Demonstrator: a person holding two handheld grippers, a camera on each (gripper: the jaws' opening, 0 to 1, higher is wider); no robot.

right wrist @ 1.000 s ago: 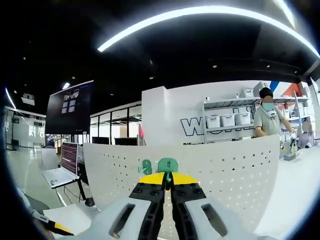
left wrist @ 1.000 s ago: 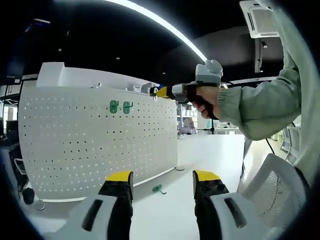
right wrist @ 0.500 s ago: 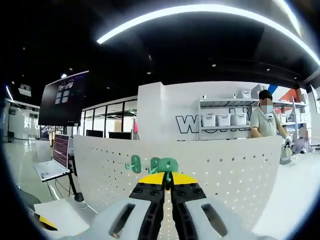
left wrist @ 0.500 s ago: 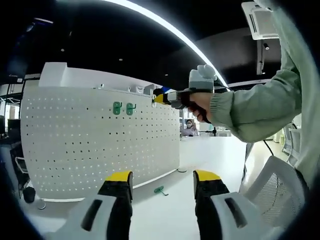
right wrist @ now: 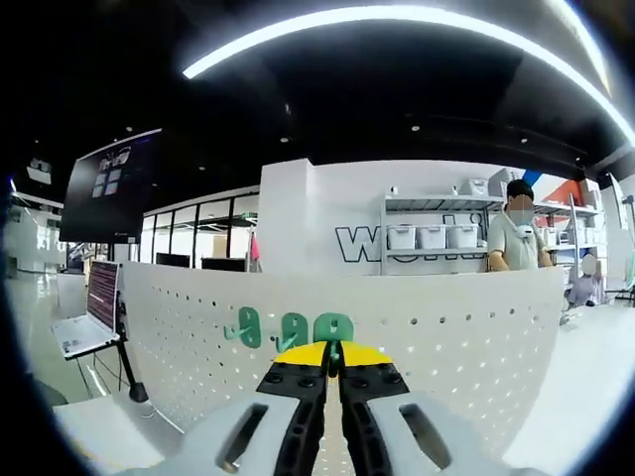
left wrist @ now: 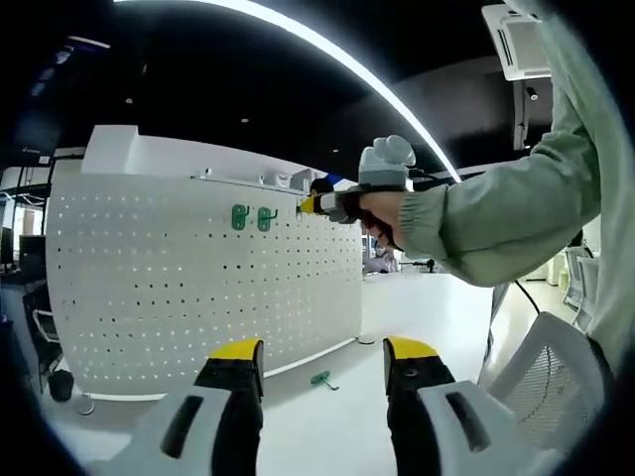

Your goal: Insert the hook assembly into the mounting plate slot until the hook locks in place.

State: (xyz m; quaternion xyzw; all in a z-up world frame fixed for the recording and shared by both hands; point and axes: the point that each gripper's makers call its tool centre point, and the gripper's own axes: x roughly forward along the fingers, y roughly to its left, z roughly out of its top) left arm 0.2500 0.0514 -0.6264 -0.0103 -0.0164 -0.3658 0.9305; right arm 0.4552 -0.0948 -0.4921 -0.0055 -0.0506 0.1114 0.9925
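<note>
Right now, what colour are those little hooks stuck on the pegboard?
Green. The hooks on the white pegboard show best in the right gripper view.

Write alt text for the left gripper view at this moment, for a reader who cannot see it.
A person's hand holds the right gripper up against a white pegboard, beside two green hooks already mounted near its top edge. In the foreground the left gripper stands open, with one loose green hook lying on the white table beyond its jaws.
</note>
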